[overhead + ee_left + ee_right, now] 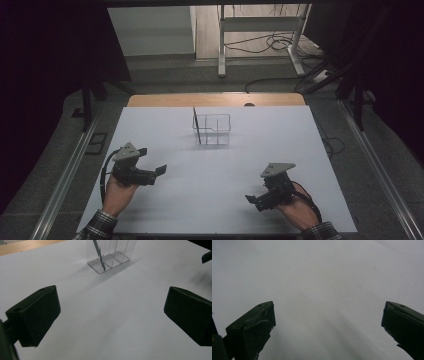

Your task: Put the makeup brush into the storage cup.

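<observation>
Across the high view, a white table [215, 200] carried a clear divided holder [212, 128] far-centre, a dark stick [196, 125] inside; grey floor and cables lay beyond. Left gripper [161, 170] and right gripper [250, 198] stood released. Left gripper view: its jaws parted, holding nothing, holder ahead. Right gripper view: its jaws parted over bare white table.

A white tabletop [220, 165] lies under the camera, with a strip of bare wood [215, 99] showing along its far edge. Toward the back of the white surface stands a clear plastic holder [214, 129] split into narrow compartments; a thin dark stick [196, 125] leans in its leftmost compartment, tilted and rising above the rim. Metal rails [65, 175] run along both sides of the tabletop. Beyond it, on the grey floor, a pale metal frame [260, 25] stands upright with loose cables [272, 44] coiled around its feet.
</observation>
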